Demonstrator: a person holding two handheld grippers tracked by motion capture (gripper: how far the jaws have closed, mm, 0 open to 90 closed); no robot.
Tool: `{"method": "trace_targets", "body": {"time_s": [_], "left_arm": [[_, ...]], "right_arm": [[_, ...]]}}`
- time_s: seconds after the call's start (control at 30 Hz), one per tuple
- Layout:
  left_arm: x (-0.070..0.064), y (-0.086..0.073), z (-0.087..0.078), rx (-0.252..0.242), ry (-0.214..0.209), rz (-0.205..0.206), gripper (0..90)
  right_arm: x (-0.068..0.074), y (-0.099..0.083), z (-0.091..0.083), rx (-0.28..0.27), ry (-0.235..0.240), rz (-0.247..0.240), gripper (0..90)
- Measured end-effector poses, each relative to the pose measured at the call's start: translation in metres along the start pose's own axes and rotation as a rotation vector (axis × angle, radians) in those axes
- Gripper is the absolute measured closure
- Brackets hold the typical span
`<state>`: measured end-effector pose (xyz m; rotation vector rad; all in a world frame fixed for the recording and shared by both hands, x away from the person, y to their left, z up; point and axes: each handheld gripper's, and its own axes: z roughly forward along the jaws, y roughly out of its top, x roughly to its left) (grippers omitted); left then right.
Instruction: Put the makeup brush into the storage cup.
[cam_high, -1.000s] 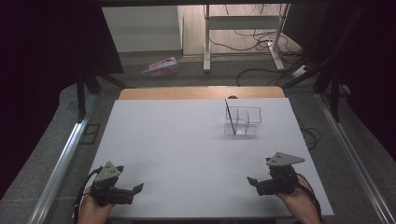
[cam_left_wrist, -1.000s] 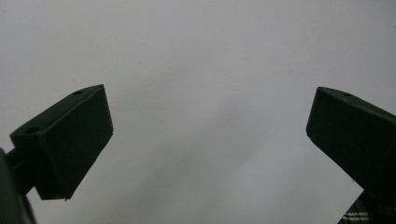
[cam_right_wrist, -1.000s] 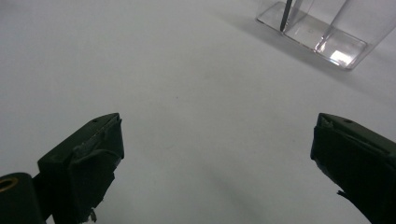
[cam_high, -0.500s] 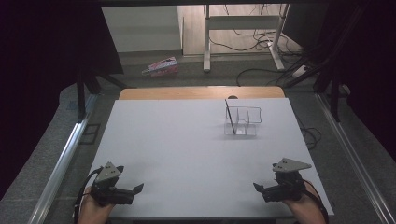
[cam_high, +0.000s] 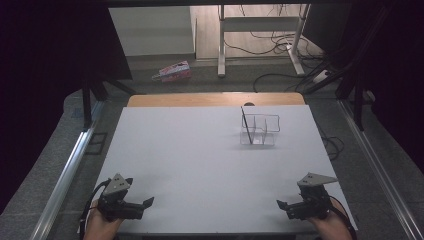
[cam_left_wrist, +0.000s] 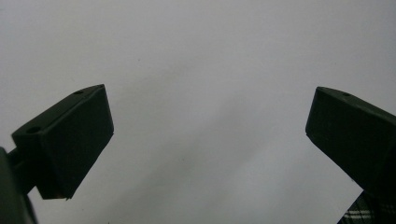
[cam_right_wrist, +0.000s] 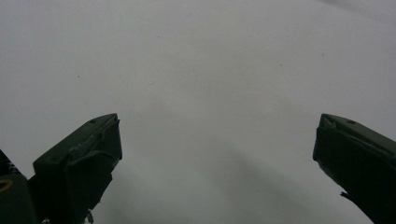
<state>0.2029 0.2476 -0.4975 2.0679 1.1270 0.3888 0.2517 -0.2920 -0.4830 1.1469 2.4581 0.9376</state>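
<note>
My left gripper (cam_high: 145, 204) rests at the table's front left corner, its jaws pointing right, spread wide with nothing between them. The left gripper view has the same open jaws (cam_left_wrist: 208, 116) over bare white tabletop. My right gripper (cam_high: 282, 205) sits at the front right corner, jaws pointing left, also open and empty; in the right gripper view (cam_right_wrist: 217, 140) only white surface lies between them. A clear plastic organiser (cam_high: 265, 131) with compartments stands at the far right of the table. A thin dark stick (cam_high: 246, 125) leans upright in its left compartment.
The white tabletop (cam_high: 200, 160) spans the space between both grippers and the organiser. A wooden strip (cam_high: 215, 99) runs along the far edge. Beyond it the floor holds a pink packet (cam_high: 172, 71), desk legs and cables. Metal rails (cam_high: 70, 165) flank the table.
The right gripper has drawn back toward the front edge and slightly right. The left gripper has stayed put. The organiser and stick have not moved.
</note>
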Motion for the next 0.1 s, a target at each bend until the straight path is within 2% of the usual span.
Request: {"method": "trace_targets", "body": {"time_s": [0.1], "left_arm": [[0.0, 0.0004, 0.0004, 0.0, -0.001, -0.001, 1.2]], "right_arm": [[0.0006, 0.0002, 0.0006, 0.005, -0.004, -0.013, 1.3]]}}
